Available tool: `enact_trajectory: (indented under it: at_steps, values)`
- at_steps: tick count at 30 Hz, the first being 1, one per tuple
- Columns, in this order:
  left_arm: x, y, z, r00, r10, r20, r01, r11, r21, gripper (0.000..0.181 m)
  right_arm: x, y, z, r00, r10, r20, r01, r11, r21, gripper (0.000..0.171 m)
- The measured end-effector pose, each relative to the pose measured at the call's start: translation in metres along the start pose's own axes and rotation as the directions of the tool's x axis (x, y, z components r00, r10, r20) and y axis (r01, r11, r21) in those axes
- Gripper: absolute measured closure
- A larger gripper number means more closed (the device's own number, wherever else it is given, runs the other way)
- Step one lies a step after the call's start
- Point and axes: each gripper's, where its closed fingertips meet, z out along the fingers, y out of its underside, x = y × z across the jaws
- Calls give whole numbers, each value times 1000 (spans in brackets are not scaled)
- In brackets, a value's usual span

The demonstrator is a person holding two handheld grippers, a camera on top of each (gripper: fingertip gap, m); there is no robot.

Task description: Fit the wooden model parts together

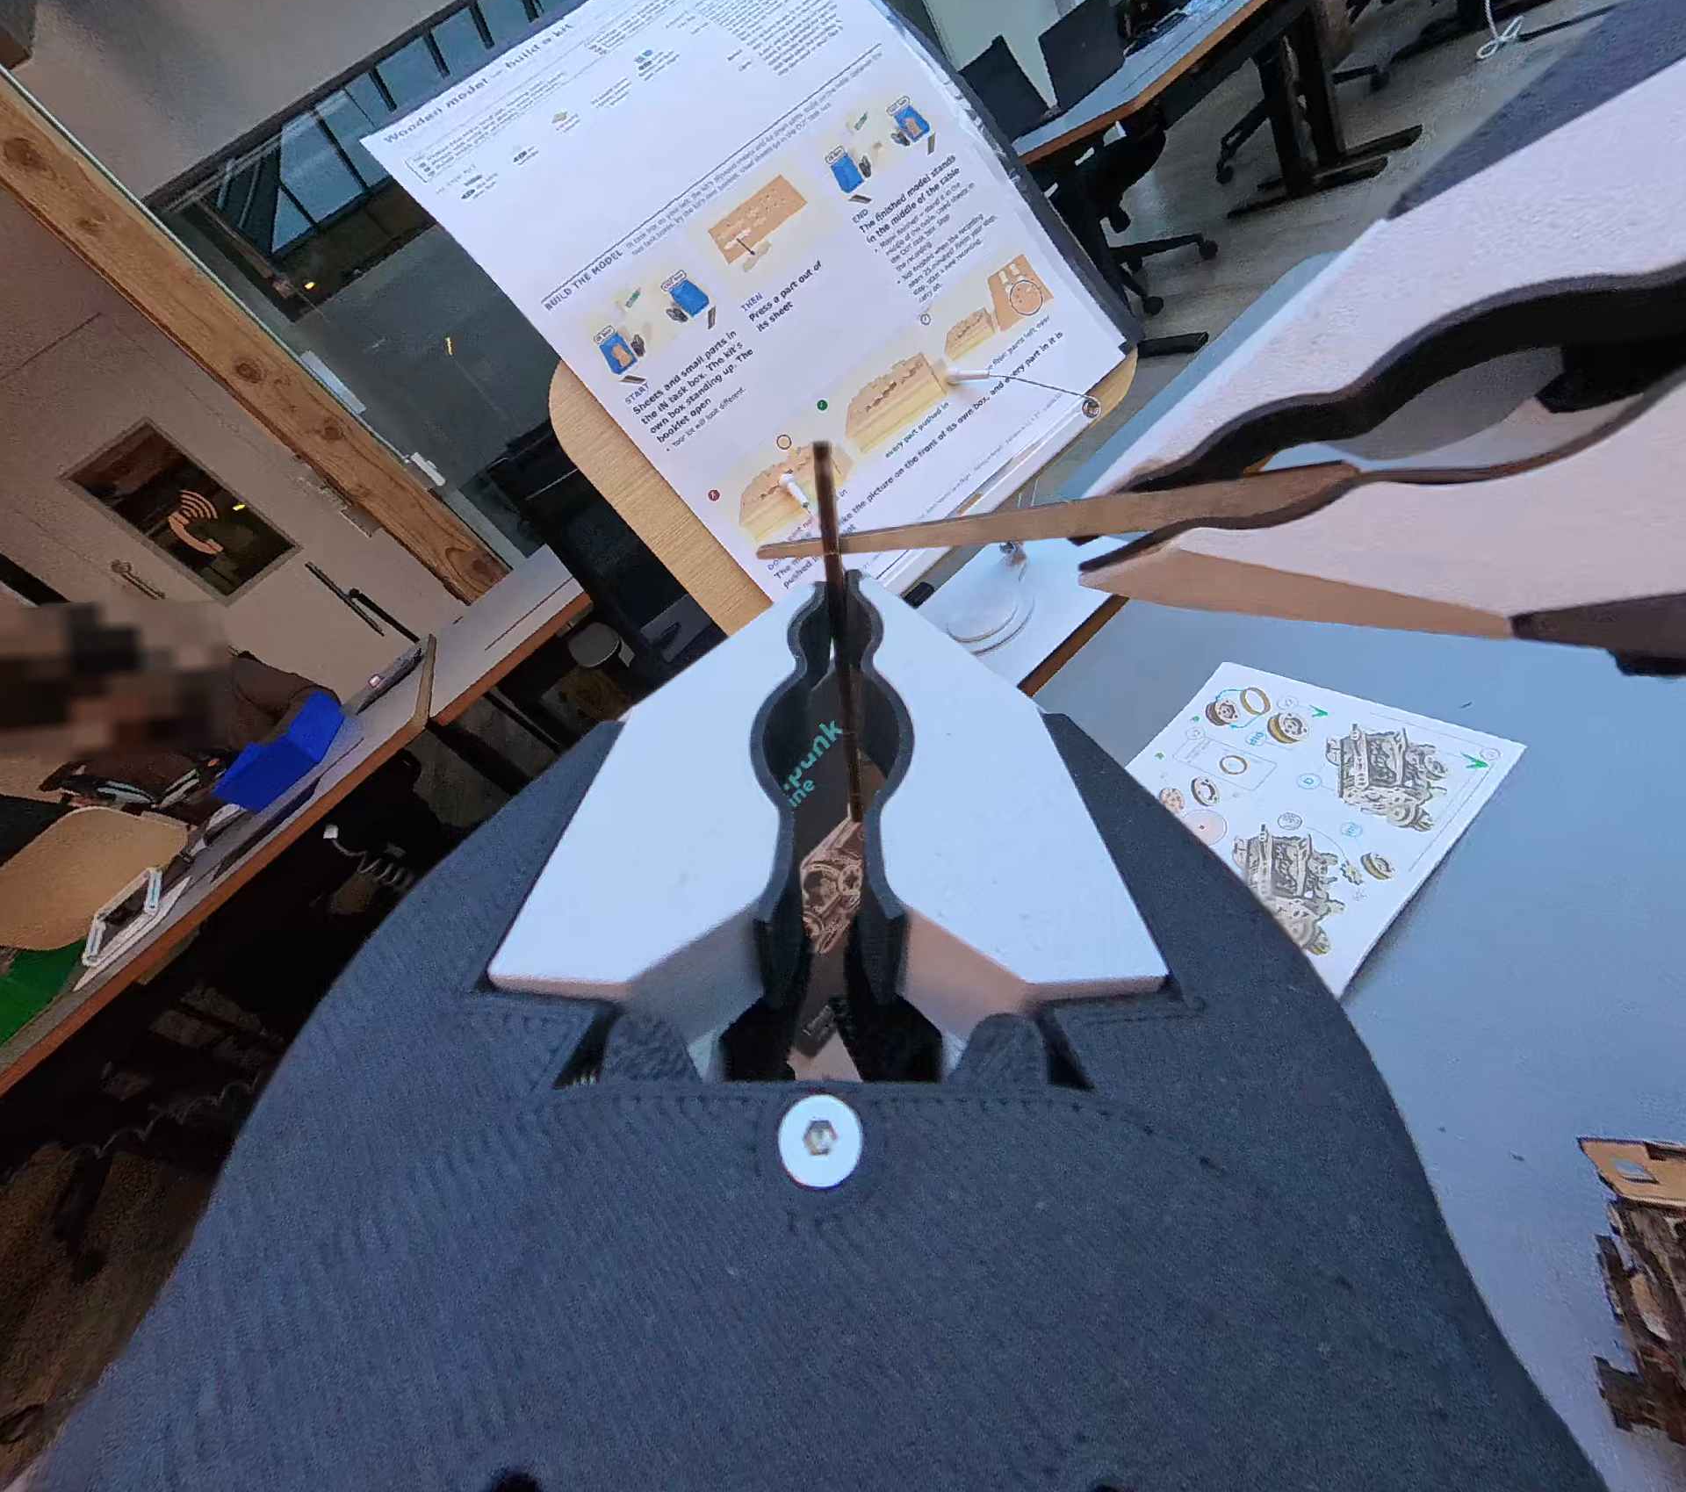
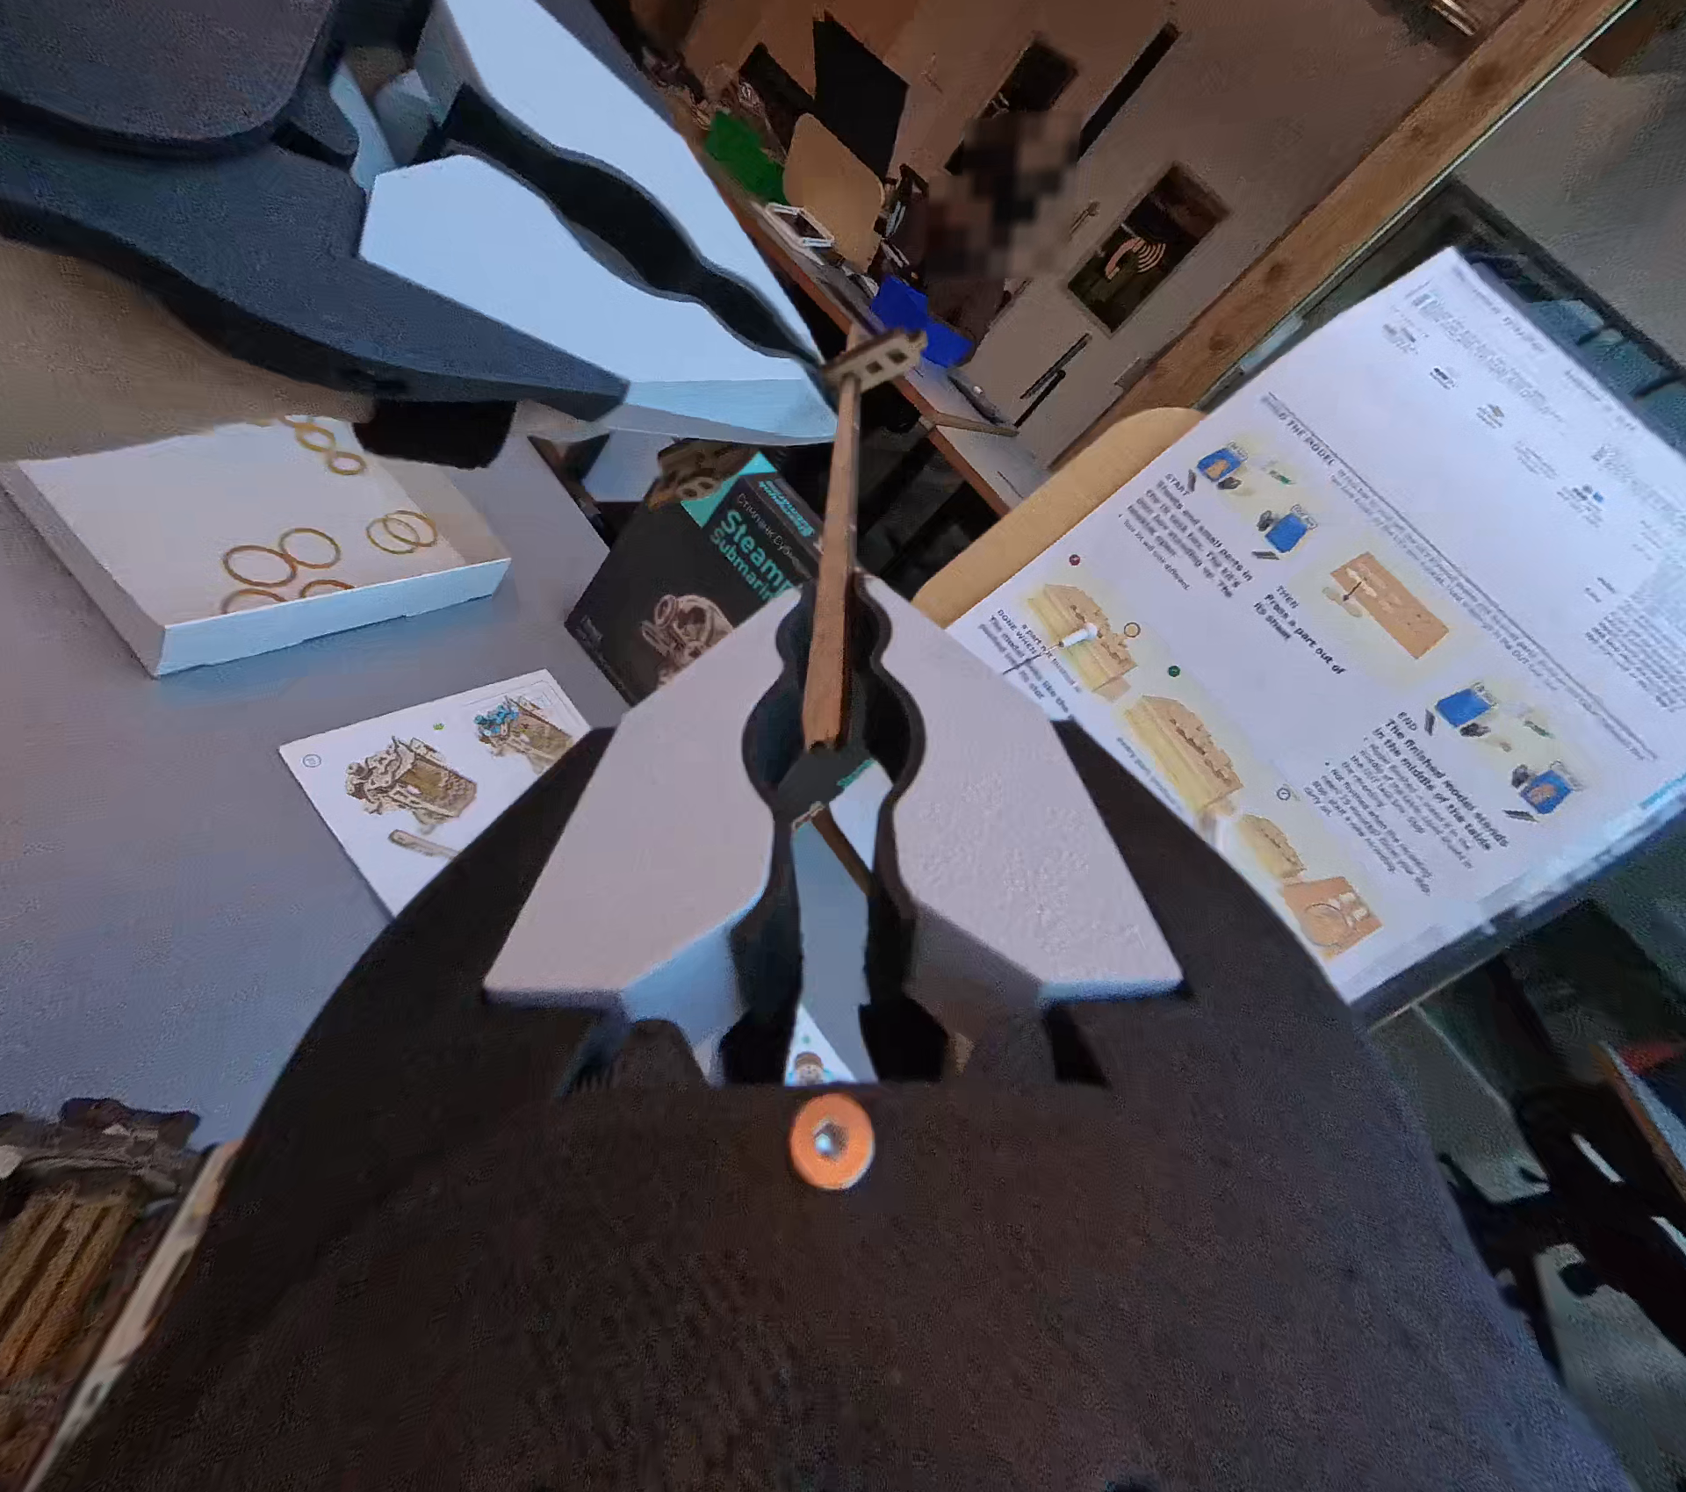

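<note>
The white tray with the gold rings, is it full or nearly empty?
Nearly empty. The tray holds only a scatter of thin gold rings, with bare white floor showing between them.

The left gripper [image 1: 844, 600] points forward and upward, its white fingers [image 1: 702, 800] pressed nearly together. The right gripper [image 2: 835, 609] reaches across toward the left one's tips, its fingers [image 2: 994, 809] apparently clamped close
</note>
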Motion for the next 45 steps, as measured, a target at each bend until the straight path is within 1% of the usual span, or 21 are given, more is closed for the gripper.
enact_trajectory:
  at_steps: [2,4,7,9,10,11,12,13,16,18,24,28,30,33,34,36,37,39,40,42,45]
  values:
    - [-1,1,0,1000,-21,-10,21,1000,-5,181,0,0,1,990,-122,-64,122,993,-12,166]
    - [-2,2,0,1000,-23,-10,23,1000,-14,181,0,1,2,962,-243,-123,241,970,-32,165]
    - [-2,3,-1,1000,-5,-3,5,1000,-26,181,0,0,2,927,-335,-166,331,942,-54,165]
    - [-1,1,-1,999,35,-2,-35,999,-13,181,-2,-2,0,933,-322,-159,320,947,-37,165]
    - [-1,1,-1,998,56,-1,-56,998,-6,181,-4,-4,0,959,-257,-118,257,966,-11,165]
    - [-1,1,-2,999,46,-4,-46,999,1,181,-5,-5,-1,984,-166,-72,167,986,12,166]
    - [1,0,-1,999,29,-15,-29,1000,5,181,-2,-6,-2,992,-116,-54,118,993,25,167]
    - [3,0,-1,999,21,-27,-21,1000,7,181,2,-5,-3,989,-131,-67,133,991,21,167]
    - [3,4,2,999,12,-31,-12,1000,-1,181,2,-1,-1,952,-284,-117,283,959,-23,166]
    - [3,7,3,998,-18,-63,17,1000,-9,181,1,3,1,940,-318,-121,315,948,-49,166]
    - [2,3,0,999,3,-42,-3,1000,-3,181,0,-1,-1,929,-338,-148,335,941,-50,165]
    - [1,1,-1,997,-53,-54,53,999,8,181,0,-4,-2,916,-349,-195,348,937,-43,166]
    - [2,-1,-2,986,-136,-94,139,990,21,181,1,-6,-2,895,-380,-231,381,923,-43,166]
    - [2,0,-2,973,-188,-135,192,981,17,181,0,-6,-1,895,-385,-226,387,921,-36,166]
    - [-2,4,-2,977,-182,-113,184,983,7,181,1,-6,-2,891,-391,-228,393,919,-41,166]
    - [-28,16,-2,991,-131,1,131,991,-19,181,3,-9,-7,879,-406,-250,411,911,-34,168]
    - [-35,18,-5,989,-148,-4,148,989,-14,181,3,-12,-9,881,-403,-250,410,912,-26,168]
    - [-32,8,-12,955,-265,-131,272,961,38,181,3,-12,-9,903,-372,-216,377,926,-20,168]
    - [-29,4,-15,934,-307,-184,319,947,41,181,2,-13,-9,920,-345,-187,350,937,-2,167]
    - [-24,0,-17,908,-340,-243,361,932,43,181,0,-15,-11,953,-279,-115,284,959,25,167]
    - [-17,-6,-18,864,-393,-314,430,901,53,181,8,-16,-19,968,-241,-73,242,970,10,167]
